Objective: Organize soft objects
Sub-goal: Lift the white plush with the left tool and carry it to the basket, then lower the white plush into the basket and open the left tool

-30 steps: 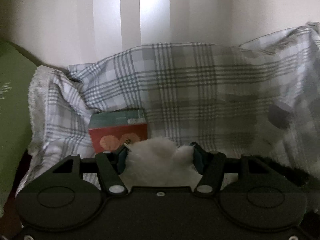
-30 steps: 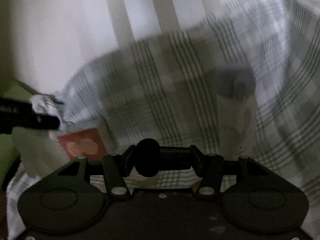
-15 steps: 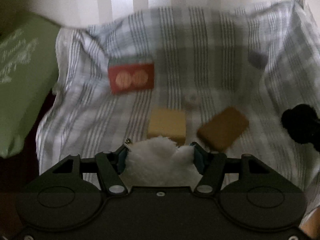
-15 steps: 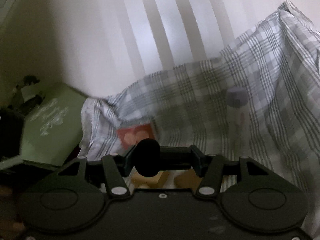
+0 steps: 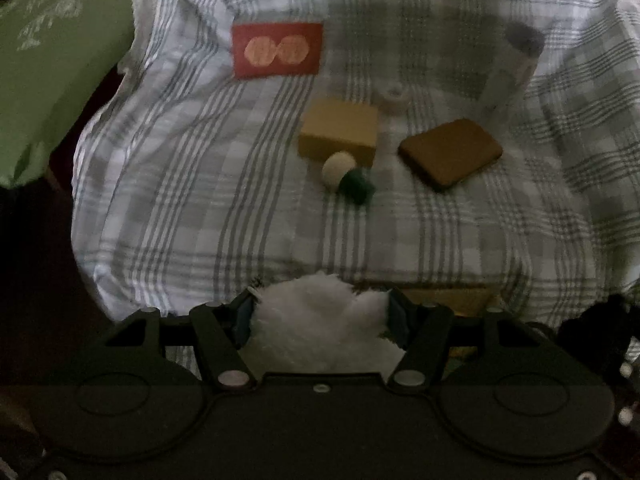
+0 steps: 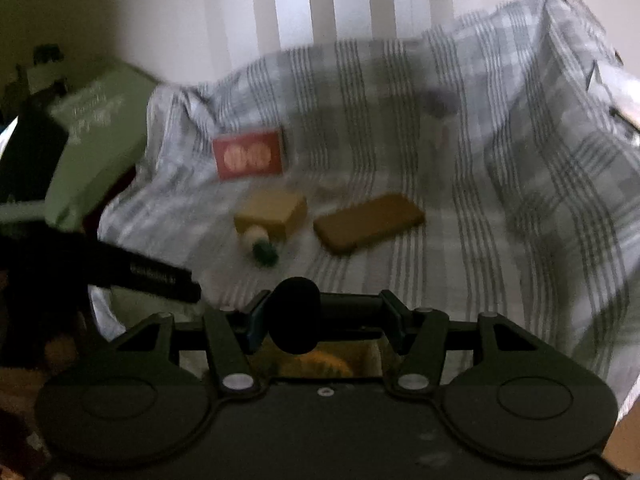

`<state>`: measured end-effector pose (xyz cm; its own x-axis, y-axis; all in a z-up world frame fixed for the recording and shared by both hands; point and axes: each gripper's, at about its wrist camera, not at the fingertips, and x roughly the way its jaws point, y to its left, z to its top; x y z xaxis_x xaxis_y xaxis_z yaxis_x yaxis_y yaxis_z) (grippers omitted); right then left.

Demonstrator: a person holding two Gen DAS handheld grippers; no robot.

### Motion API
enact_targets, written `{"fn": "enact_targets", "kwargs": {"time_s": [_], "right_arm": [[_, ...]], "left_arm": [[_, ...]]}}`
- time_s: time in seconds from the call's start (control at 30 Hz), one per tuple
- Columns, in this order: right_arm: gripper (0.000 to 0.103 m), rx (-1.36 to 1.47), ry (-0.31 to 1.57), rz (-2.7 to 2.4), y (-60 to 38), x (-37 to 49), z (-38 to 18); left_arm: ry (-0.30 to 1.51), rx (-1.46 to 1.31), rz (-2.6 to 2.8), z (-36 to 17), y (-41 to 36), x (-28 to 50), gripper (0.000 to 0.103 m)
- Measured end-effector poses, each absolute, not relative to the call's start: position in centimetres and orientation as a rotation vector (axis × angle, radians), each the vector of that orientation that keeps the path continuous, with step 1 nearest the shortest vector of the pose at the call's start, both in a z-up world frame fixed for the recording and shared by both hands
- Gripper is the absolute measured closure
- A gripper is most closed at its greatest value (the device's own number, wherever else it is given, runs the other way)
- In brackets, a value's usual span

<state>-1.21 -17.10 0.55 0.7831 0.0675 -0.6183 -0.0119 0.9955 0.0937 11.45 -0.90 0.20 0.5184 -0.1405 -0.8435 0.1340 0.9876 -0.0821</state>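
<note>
Our left gripper [image 5: 320, 314] is clamped on a white fluffy toy [image 5: 320, 320], held above the near edge of the plaid cloth [image 5: 180, 200]. Our right gripper [image 6: 324, 316] pinches a black fuzzy toy [image 6: 294, 320]. On the cloth lie 2 sponges, a yellow sponge [image 5: 340, 132] and a brown sponge [image 5: 450, 152], with 2 small balls [image 5: 348, 176] touching the yellow one, and a red box [image 5: 276, 50] behind.

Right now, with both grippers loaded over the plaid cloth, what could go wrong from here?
1. The white fluffy toy bulges well past the left gripper fingers, so it may snag or slip when set down.
2. The cream ball and green ball lie loose against the yellow sponge; a nudge could roll them.
3. The black pom-pom in the right gripper sits off-centre, near one finger.
</note>
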Motion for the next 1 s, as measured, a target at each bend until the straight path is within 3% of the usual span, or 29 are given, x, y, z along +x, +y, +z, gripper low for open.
{"fn": "enact_targets", "kwargs": {"time_s": [0.37,1.0], "right_arm": [[0.047,0.111,0.822,0.097,-16.5,-1.7,-2.0],[0.046,0.044,0.836,0.182,-14.6,-1.8,-1.7]], "left_arm": [[1.049,0.021,-0.125,-1.2,-1.6,12.0,0.041],[1.040,-0.007,-0.132,-1.1,-0.6,12.1,0.036]]}}
